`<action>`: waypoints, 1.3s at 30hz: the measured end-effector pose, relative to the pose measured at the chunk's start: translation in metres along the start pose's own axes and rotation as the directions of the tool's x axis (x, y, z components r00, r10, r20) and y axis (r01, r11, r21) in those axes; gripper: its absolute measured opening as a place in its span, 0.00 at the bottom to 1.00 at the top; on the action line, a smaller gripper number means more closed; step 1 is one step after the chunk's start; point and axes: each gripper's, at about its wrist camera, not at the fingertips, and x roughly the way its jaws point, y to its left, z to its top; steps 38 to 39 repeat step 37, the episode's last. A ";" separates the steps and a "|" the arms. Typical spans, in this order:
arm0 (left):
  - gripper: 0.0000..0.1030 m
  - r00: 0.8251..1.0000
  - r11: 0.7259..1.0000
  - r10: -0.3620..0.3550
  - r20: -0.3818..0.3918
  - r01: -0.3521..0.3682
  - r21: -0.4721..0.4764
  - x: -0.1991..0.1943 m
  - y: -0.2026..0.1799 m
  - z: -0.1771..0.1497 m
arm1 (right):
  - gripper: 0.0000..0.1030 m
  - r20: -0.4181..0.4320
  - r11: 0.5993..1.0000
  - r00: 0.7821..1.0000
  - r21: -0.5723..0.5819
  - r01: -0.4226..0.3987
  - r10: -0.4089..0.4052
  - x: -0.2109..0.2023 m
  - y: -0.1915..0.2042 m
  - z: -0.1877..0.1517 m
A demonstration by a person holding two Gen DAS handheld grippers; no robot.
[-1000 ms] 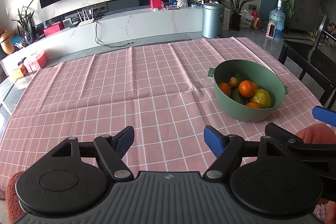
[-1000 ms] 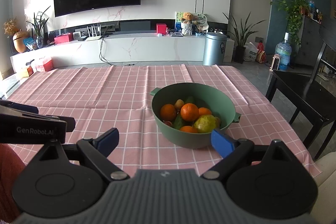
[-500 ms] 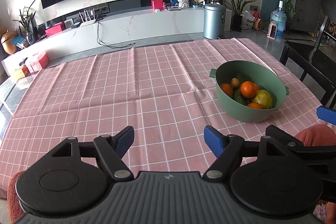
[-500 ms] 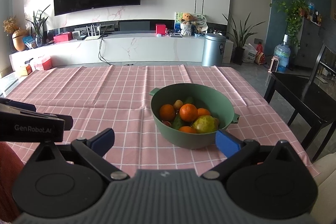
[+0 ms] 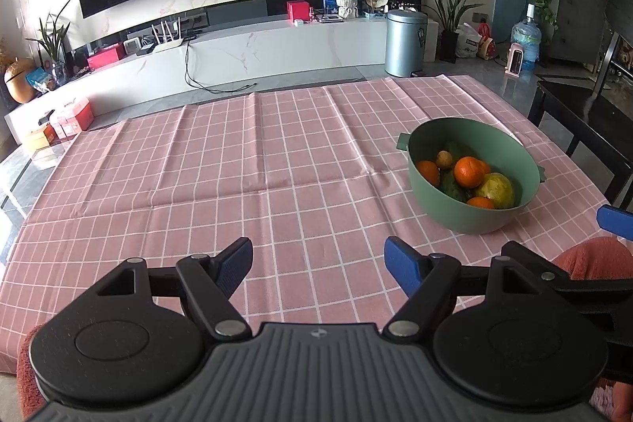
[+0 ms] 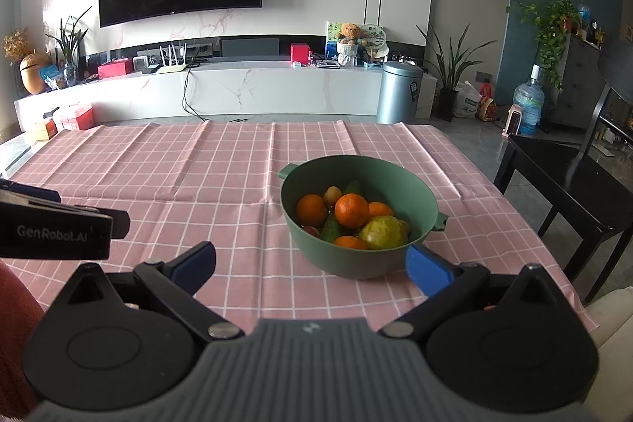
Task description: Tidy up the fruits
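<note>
A green bowl [image 5: 470, 216] [image 6: 344, 263] stands on the pink checked tablecloth [image 5: 277, 176] [image 6: 198, 176] toward the right. Inside lie several oranges [image 5: 469, 171] [image 6: 351, 210], a yellow-green pear-like fruit [image 5: 496, 189] [image 6: 383, 233], a cucumber [image 6: 331, 229] and a small brownish fruit [image 6: 332, 195]. My left gripper [image 5: 318, 260] is open above the near cloth, left of the bowl, with nothing between its blue fingertips. My right gripper [image 6: 310, 263] stands wide open just in front of the bowl, empty; its right fingertip [image 6: 427, 269] overlaps the bowl's near wall.
A black chair [image 6: 565, 180] stands off the table's right edge. Beyond the far edge are a white TV bench [image 6: 257, 86], a metal bin [image 6: 397, 91] and a water bottle [image 6: 528, 105]. A red sleeve [image 5: 589, 258] shows by the grippers.
The right gripper's fingers have spread wider apart. Both views have hardly shifted, and the bowl and fruit lie as before.
</note>
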 end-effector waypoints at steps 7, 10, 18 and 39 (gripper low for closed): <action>0.86 1.000 1.000 0.003 0.005 -0.003 0.001 -0.002 0.000 0.000 | 0.96 -0.005 1.000 1.000 0.000 0.001 -0.001 0.001 0.000 -0.001; 0.86 1.000 1.000 0.007 0.007 -0.007 0.002 -0.002 0.000 0.000 | 0.96 -0.010 1.000 1.000 0.002 0.003 -0.003 0.001 -0.001 -0.003; 0.86 1.000 1.000 0.009 0.003 -0.009 -0.001 -0.003 0.001 0.000 | 0.96 -0.012 1.000 1.000 0.005 0.003 -0.003 0.002 -0.001 -0.003; 0.87 1.000 1.000 0.018 0.022 -0.019 0.023 -0.001 -0.003 0.003 | 0.96 -0.029 1.000 1.000 0.005 0.001 -0.001 0.005 -0.002 0.000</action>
